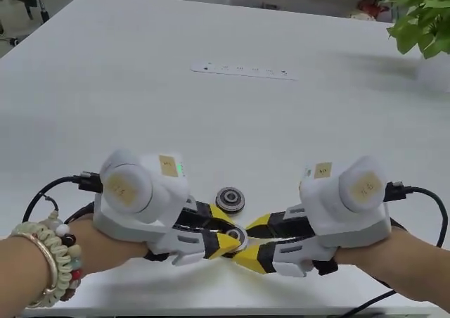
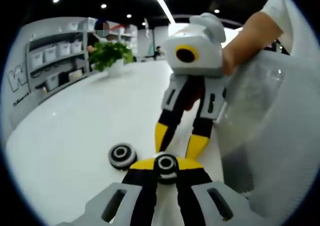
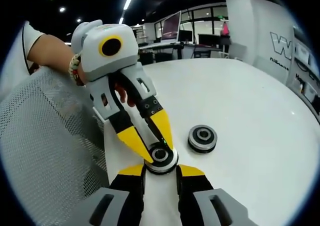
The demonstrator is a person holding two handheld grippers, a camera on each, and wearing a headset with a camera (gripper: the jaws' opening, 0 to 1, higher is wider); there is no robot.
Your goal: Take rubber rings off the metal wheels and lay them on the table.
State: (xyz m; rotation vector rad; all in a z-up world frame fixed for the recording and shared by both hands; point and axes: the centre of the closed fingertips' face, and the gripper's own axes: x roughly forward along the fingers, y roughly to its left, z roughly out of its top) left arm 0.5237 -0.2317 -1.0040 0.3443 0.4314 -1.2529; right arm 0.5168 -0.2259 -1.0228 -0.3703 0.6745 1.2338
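Note:
A metal wheel with a black rubber ring [image 1: 236, 235] is held just above the white table's [image 1: 211, 121] near edge. My left gripper [image 1: 228, 232] comes in from the left and my right gripper [image 1: 246, 242] from the right, both shut on this wheel. In the left gripper view the wheel [image 2: 166, 166] sits between my left gripper's [image 2: 166, 168] yellow tips, with the right gripper [image 2: 177, 145] reaching down to it. In the right gripper view the wheel [image 3: 161, 157] sits at my right gripper's [image 3: 161, 170] tips. A second ringed wheel [image 1: 230, 199] lies flat just beyond.
A white power strip [image 1: 242, 70] lies far back on the table. A green plant [image 1: 422, 15] stands at the back right corner. Black cables [image 1: 42, 191] trail from both grippers. The table's front edge runs close under the grippers.

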